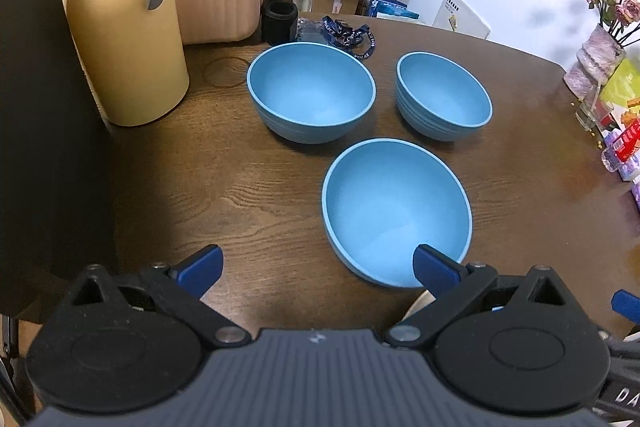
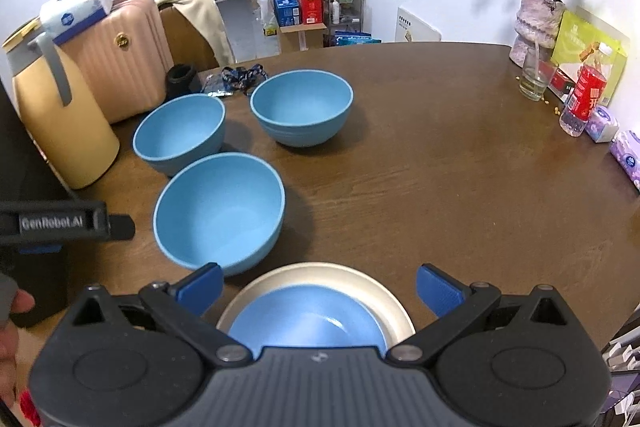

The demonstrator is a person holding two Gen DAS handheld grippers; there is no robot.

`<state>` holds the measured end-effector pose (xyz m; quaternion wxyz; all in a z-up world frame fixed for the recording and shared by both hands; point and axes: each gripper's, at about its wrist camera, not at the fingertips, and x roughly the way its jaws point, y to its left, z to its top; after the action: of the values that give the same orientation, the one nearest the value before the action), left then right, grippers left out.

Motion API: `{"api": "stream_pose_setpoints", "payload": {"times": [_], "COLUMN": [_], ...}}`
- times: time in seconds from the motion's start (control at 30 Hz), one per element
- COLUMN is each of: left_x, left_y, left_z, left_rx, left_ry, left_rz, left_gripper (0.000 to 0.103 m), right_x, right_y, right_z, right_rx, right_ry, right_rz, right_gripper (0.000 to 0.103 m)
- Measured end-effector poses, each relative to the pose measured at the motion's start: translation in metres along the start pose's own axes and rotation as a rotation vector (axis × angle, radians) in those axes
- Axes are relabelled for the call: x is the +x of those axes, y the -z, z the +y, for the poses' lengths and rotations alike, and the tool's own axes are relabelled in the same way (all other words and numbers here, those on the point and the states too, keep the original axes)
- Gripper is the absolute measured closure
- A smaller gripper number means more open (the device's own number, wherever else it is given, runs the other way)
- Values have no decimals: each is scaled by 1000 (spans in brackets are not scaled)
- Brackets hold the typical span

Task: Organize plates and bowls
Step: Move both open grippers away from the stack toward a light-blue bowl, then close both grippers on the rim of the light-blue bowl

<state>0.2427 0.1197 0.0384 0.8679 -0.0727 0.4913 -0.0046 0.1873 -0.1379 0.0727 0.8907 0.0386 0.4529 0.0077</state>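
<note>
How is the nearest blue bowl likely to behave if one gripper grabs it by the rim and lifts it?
The nearest blue bowl looks rigid and matte, probably light plastic, so it should lift without flexing. Its thin rim gives the left gripper little to pinch, so it may tilt. Its rounded base suggests that it would slide on the table rather than tip.

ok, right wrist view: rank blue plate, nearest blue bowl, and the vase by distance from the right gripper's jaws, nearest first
1. Blue plate, on the cream plate, directly between the right gripper jaws.
2. Nearest blue bowl, just ahead and to the left.
3. Vase, far right at the table's back edge.
</note>
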Motion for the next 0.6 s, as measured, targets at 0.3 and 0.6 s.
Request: {"api": "stream_pose_setpoints", "payload": {"times": [0.3,0.6], "left_x": [11,36], "left_y": [-13,-31], "left_z": [4,10], "left_rx": [-8,-31], "left_ry": [-6,-27], "left_rz": [8,44], "left_gripper": [0,0], "right_x": [25,58], "right_y": [-22,-41], "right_z": [12,27], "right_rx": [23,20], "right_ry": [11,-1], "right_rz": [14,56], "right_gripper": [0,8]}}
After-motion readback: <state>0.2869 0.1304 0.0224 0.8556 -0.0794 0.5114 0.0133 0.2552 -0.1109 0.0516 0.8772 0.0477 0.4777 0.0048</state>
